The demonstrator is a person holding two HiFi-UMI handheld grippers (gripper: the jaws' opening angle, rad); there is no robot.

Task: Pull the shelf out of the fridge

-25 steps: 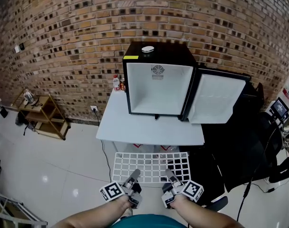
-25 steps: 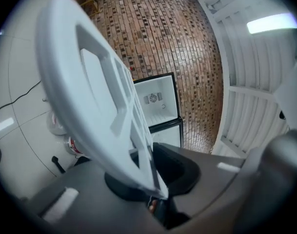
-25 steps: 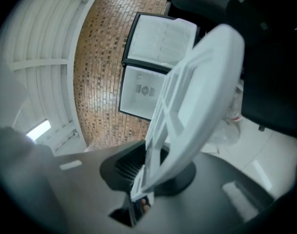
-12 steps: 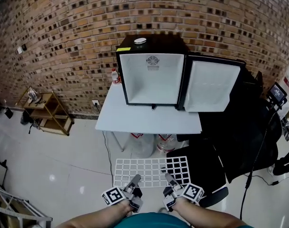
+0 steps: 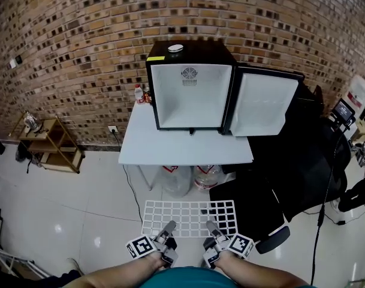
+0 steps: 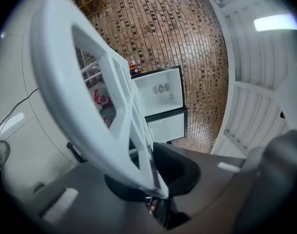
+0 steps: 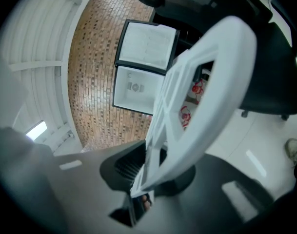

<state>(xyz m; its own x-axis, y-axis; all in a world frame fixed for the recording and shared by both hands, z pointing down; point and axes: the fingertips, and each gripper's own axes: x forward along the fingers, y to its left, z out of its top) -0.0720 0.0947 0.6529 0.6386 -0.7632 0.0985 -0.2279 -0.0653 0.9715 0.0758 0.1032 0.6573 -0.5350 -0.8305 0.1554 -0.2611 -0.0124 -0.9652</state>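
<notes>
Only the head view shows the whole layout. The white plastic grid shelf [image 5: 189, 218] hangs flat over the glossy pale floor at 6 o'clock. It is well clear of the black mini fridge with a white interior [image 5: 188, 86], which stands at 12 o'clock on a pale grey table [image 5: 185, 150] with its door [image 5: 261, 104] swung open toward 3 o'clock.

Only the gripper views show the grips. The left gripper [image 6: 155, 186] is pinched hard onto the shelf's near rim [image 6: 89, 106]. The right gripper [image 7: 148, 174] also clamps that rim [image 7: 202, 96], pads pressing either side.

Two bare forearms enter from 6 o'clock. The left gripper [image 5: 169, 227] and right gripper [image 5: 211, 227] both point toward 12 o'clock, marker cubes turned outward.

A yellow sticker [image 5: 156, 58] on the fridge top and red print on the clear water jugs [image 5: 177, 179] under the table are too small to read.
</notes>
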